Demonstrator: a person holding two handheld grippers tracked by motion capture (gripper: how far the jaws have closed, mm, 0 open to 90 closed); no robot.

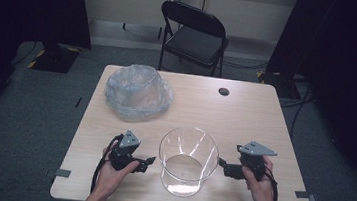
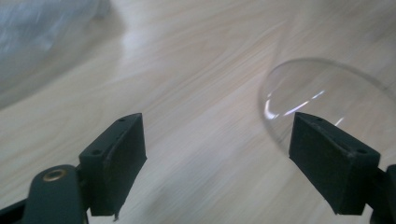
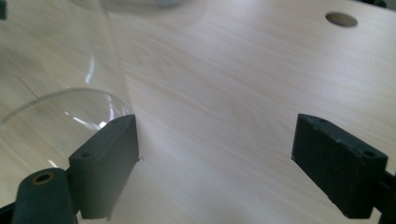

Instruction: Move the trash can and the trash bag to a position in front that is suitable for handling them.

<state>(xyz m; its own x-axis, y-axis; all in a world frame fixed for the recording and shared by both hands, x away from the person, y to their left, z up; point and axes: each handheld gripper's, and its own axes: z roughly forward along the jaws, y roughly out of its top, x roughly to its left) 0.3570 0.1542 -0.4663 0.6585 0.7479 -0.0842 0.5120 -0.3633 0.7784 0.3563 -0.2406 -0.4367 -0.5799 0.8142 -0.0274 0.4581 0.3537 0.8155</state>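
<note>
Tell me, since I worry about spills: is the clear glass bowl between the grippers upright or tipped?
Upright. The glass bowl stands on its base on the table, open rim upward, and looks empty.

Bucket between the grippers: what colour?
Clear, see-through bucket; best in the high view.

In the left gripper view the plastic bag is blurred and cut off at the top-left corner. The glass bowl is partly hidden behind one jaw. In the right gripper view the bowl runs off the left edge.
</note>
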